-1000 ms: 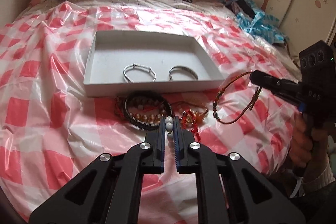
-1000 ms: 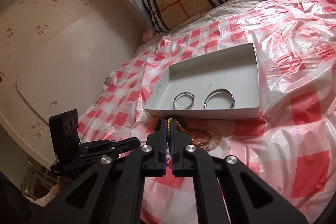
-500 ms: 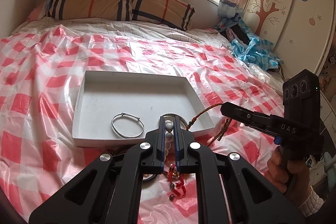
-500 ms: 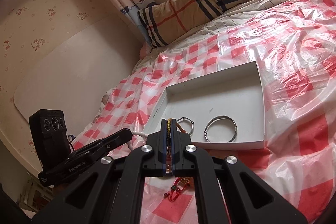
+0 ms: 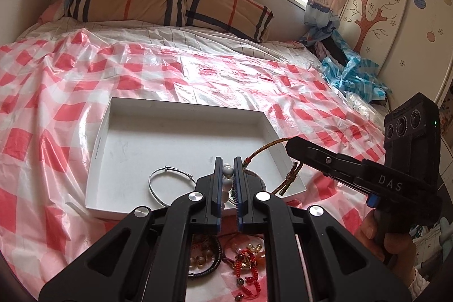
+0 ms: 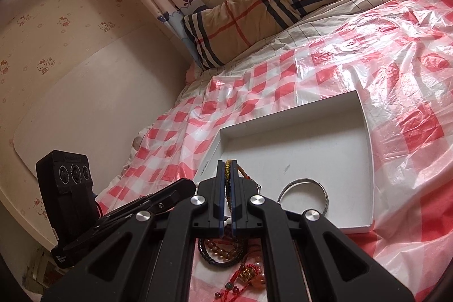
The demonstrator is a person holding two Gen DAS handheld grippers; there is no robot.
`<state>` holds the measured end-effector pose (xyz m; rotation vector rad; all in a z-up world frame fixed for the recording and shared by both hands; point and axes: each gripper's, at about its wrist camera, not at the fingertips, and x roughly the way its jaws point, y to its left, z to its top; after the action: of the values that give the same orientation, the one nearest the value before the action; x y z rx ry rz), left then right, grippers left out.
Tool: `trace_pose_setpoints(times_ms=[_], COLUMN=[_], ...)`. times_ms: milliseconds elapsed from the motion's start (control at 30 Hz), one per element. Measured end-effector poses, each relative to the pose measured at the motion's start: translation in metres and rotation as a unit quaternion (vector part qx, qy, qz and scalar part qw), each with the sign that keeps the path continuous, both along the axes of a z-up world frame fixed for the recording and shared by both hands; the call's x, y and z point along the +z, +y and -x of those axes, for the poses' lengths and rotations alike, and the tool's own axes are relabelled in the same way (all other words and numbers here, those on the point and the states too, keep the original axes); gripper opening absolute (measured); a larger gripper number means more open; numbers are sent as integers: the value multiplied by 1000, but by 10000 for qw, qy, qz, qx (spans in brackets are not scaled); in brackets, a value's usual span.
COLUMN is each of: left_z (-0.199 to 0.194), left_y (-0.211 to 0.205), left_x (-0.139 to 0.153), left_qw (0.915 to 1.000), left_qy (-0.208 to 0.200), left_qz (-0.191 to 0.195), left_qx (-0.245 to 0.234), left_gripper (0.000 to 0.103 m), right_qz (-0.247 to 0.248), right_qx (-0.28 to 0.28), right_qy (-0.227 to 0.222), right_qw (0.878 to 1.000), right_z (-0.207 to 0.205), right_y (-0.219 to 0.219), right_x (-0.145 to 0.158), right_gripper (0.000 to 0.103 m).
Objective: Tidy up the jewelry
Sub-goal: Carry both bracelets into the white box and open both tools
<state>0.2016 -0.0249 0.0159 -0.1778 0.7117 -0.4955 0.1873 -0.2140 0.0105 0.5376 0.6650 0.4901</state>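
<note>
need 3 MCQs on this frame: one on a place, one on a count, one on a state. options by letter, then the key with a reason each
1. Where does the pile of beaded bracelets lie?
A. inside the white box
B. on the checked sheet, in front of the box's near wall
C. on the pillow

2. How many metal bangles lie in the white box?
A. none
B. two
C. four

3. What is the left tool doing?
A. standing open and bare
B. shut on a white bead bracelet
C. pressing on the box wall

Key: 1 B, the pile sits on the red-and-white sheet outside the box. 2 B, a thin bangle and a wider bangle rest on the box floor. 3 B, the white bead bracelet sits pinched between its fingers, just as the right tool pinches a braided cord bracelet.
</note>
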Motion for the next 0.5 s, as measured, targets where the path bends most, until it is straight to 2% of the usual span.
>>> trace_pose_setpoints(times_ms=[167,500], left_z=[-14,-25], left_y=[-2,-4], left_x=[-8,-26], left_qw=[10000,9989], left_qy=[-9,85], left_qz=[-36,-352], left_qx=[92,288], left_gripper=[7,7], right_qz=[13,99], right_qx=[8,-83], right_qy=[26,298], right_qw=[10000,9995], right_z=[-12,-26], right_y=[5,6], right_x=[-7,-32], right_gripper=[4,4])
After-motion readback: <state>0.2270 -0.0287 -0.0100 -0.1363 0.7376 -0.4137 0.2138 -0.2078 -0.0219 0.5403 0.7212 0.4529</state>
